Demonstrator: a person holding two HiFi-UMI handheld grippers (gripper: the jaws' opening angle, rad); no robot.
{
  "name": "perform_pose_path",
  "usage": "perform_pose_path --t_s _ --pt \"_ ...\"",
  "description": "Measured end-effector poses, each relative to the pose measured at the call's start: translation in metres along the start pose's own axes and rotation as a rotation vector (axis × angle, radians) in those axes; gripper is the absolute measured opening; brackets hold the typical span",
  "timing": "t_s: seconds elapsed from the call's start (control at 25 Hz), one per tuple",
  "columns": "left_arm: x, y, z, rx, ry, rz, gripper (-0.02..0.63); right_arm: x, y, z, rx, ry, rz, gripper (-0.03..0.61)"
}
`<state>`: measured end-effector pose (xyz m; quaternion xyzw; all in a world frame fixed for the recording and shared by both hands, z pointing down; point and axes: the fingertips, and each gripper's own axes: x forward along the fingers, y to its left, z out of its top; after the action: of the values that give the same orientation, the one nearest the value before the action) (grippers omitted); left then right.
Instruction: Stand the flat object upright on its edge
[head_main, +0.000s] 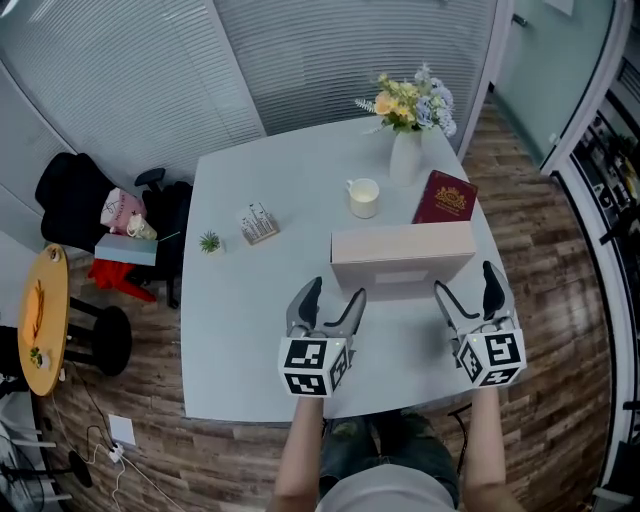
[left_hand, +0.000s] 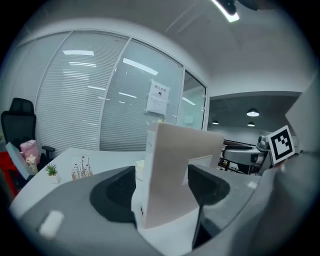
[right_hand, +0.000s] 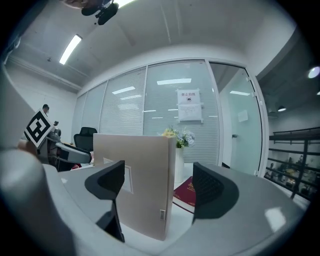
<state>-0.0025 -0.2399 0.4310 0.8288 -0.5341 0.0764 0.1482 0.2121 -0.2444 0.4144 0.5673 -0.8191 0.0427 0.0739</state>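
The flat object is a beige box (head_main: 400, 250) that stands upright on its long edge in the middle of the white table (head_main: 240, 330). My left gripper (head_main: 333, 296) hovers just in front of the box's left end, open and holding nothing. My right gripper (head_main: 466, 282) hovers in front of the right end, also open and holding nothing. In the left gripper view the box (left_hand: 175, 175) rises beyond the spread jaws of that gripper (left_hand: 161, 192). In the right gripper view the box (right_hand: 137, 180) stands ahead of that gripper (right_hand: 160, 187), left of centre, free of both pads.
Behind the box are a white mug (head_main: 363, 197), a white vase of flowers (head_main: 405, 150) and a red book (head_main: 446, 198). A card stand (head_main: 258, 223) and a tiny potted plant (head_main: 209, 242) sit at the left. A black chair (head_main: 70, 195) and a round side table (head_main: 42, 320) stand off the table's left.
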Motion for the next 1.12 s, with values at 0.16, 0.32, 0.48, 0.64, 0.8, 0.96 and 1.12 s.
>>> perform_pose_path --t_s 0.16,0.32,0.48,0.64,0.8,0.96,1.12 --pt "-0.015 0.006 0.026 0.017 -0.067 0.039 0.313 -0.01 -0.003 0.025 -0.028 -0.064 -0.046 0.385" --pt "-0.03 0.015 0.049 0.015 -0.133 0.08 0.246 -0.021 -0.005 0.05 -0.028 -0.134 -0.1 0.251" --pt "-0.042 0.019 0.066 0.01 -0.191 0.108 0.185 -0.027 -0.006 0.064 -0.047 -0.172 -0.131 0.145" --pt "-0.05 0.021 0.073 0.009 -0.223 0.135 0.121 -0.034 -0.005 0.071 -0.049 -0.198 -0.146 0.08" --pt "-0.056 0.022 0.08 0.021 -0.233 0.149 0.078 -0.037 -0.001 0.078 -0.054 -0.213 -0.152 0.023" --pt "-0.059 0.025 0.084 0.031 -0.244 0.174 0.017 -0.037 0.001 0.081 -0.052 -0.22 -0.157 0.023" --pt "-0.06 0.025 0.086 0.031 -0.249 0.179 0.003 -0.037 0.004 0.08 -0.036 -0.216 -0.161 0.023"
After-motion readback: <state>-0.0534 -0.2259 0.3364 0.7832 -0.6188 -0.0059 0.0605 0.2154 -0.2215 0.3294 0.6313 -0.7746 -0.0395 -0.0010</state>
